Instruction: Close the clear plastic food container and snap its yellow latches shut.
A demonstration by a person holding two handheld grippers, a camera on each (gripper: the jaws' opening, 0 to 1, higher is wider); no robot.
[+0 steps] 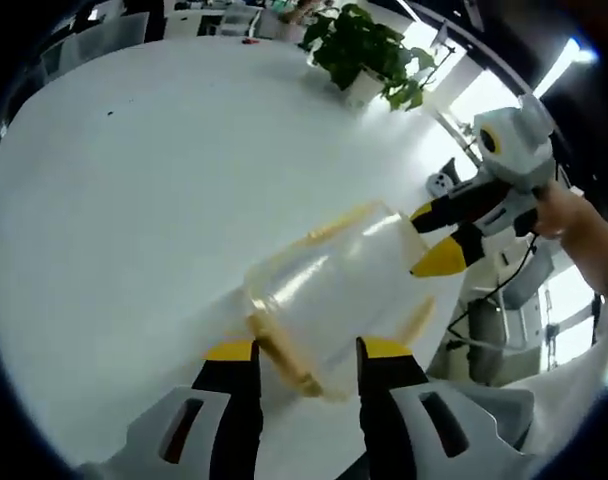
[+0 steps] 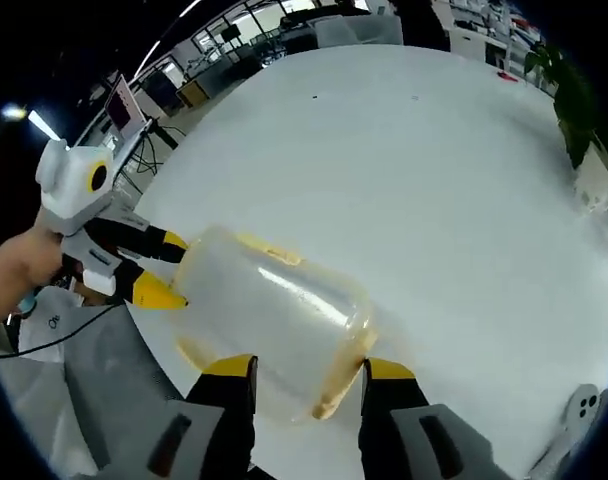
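The clear plastic container [image 1: 334, 285] lies tilted on the white table [image 1: 134, 200], its lid on and yellow latches along its edges. In the left gripper view, my left gripper [image 1: 309, 352] is open, its yellow-tipped jaws wide apart on either side of the container's near end, where a yellow latch [image 1: 284, 362] shows. My right gripper [image 1: 432, 238] reaches in from the right, its tips at the container's far end. In the right gripper view, my right gripper [image 2: 309, 370] is open around the near end of the container [image 2: 274, 315], and my left gripper [image 2: 167, 266] touches its far end.
A potted green plant [image 1: 364, 50] stands at the table's far side. A small white controller [image 2: 582, 408] lies near the table edge. A person's hand [image 1: 574, 215] holds the right gripper. Desks and chairs lie beyond the table [image 2: 414, 150].
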